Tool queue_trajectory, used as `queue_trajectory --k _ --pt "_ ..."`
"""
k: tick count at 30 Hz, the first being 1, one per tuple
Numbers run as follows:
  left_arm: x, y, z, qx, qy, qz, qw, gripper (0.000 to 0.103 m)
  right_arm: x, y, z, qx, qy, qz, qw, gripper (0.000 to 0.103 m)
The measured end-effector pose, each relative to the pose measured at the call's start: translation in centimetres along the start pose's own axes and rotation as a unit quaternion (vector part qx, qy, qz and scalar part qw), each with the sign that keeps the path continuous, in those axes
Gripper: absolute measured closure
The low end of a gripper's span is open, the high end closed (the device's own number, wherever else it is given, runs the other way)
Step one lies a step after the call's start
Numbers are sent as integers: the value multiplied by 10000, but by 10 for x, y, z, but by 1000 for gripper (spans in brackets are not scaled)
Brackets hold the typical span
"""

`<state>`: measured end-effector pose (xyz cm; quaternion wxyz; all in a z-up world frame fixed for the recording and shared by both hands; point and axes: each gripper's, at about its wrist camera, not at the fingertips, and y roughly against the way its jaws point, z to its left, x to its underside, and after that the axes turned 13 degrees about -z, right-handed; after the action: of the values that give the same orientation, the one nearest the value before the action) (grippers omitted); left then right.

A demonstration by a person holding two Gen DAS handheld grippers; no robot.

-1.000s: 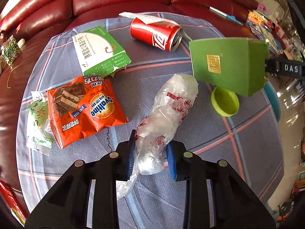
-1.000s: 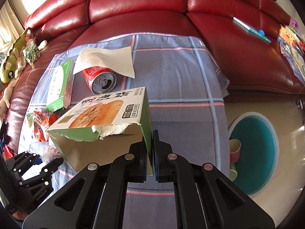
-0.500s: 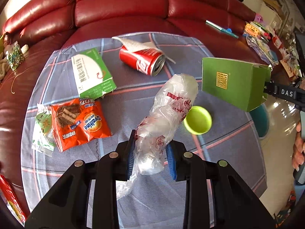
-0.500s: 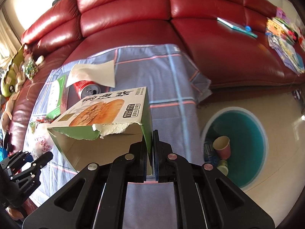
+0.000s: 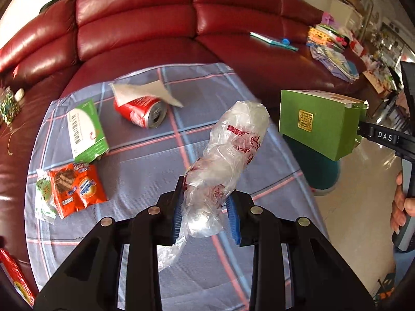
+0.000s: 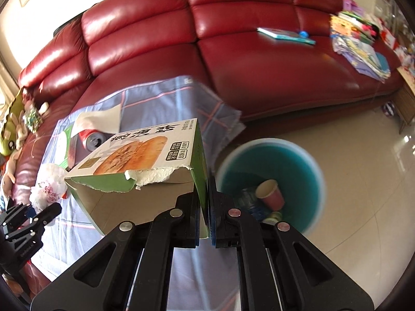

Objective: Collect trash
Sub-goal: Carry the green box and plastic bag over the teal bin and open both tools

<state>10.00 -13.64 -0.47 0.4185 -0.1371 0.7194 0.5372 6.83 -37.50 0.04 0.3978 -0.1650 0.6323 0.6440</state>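
Note:
My left gripper (image 5: 205, 210) is shut on a crumpled clear plastic bag (image 5: 230, 155) with red print, held in the air over the plaid tablecloth (image 5: 145, 155). My right gripper (image 6: 208, 207) is shut on one wall of a torn green pastry box (image 6: 145, 160), which hangs at the table's right edge beside a teal bin (image 6: 269, 181) on the floor. On the cloth lie a red cola can (image 5: 141, 112) under a white napkin (image 5: 145, 92), a green-and-white carton (image 5: 87, 131), an orange snack wrapper (image 5: 77, 190) and a green-white wrapper (image 5: 44, 197).
The bin holds a pink paper cup (image 6: 269, 194) and a bottle. A red leather sofa (image 5: 145, 26) wraps behind the table, with books and papers (image 5: 332, 49) on its right seat. A person's hand (image 5: 400, 207) grips the right handle. Pale floor tiles (image 6: 350, 155) surround the bin.
Both grippers rose and moved right with their loads. The green box now hangs next to the bin's mouth. The green lid on the table has gone out of sight.

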Motion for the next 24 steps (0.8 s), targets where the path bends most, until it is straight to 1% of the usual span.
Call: queue_trajectory --k 8,13,19,24 --pt "-19 -2 -58 372 -384 -25 9986 75 4 25 -68 352 -390 -161 9985 97" --pt "-25 -9 -96 578 -607 10 9965 74 15 31 -107 579 -585 -121 9965 97" --pt "-27 -30 -129 853 -600 142 9944 74 27 30 -144 783 -703 37 9944 97" --pt "-25 -49 -153 985 -648 281 9926 74 33 27 -163 846 -798 83 9932 97"
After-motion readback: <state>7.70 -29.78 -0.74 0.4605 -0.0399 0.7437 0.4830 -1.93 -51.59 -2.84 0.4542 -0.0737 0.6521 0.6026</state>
